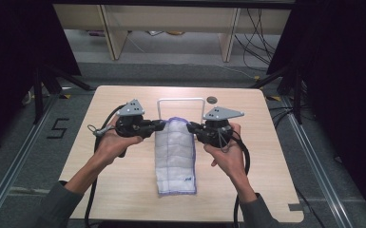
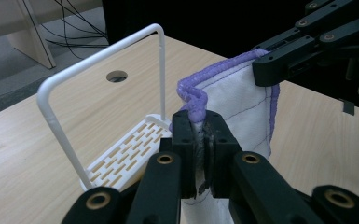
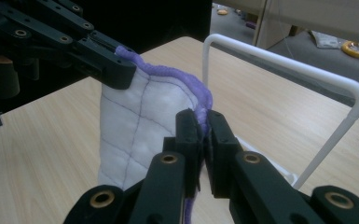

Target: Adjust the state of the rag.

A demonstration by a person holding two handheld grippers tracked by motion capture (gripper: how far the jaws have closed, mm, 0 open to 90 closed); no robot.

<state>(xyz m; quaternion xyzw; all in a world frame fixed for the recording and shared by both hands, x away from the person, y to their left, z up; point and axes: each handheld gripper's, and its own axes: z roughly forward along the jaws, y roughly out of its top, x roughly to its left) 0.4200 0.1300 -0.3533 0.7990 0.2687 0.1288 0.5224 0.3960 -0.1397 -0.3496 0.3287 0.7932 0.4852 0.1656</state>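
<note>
Currently a white quilted cloth w/ purple edging (image 1: 175, 154) is gripped at its far two corners, lying lengthwise at table centre, its far end at 12 o'clock lifted just in front of a white wire drying rack (image 1: 180, 101). The left gripper (image 1: 160, 125) is clamped on the corner at 9 o'clock of that edge; in the left gripper view its jaws are seen pinched on the purple hem. The right gripper (image 1: 190, 126) is clamped on the corner at 3 o'clock, likewise seen in the right gripper view.

Judged step: the cloth is being raised for draping over the rack's top bar. For a clean result, both corners should be kept level, the edge held taut btwn the grippers, lifted above the bar before being carried toward 12 o'clock, and the light rack not nudged.

Containers: none are seen. The rack's slotted base tray (image 2: 126, 154) holds nothing; its bar is bare.
</note>
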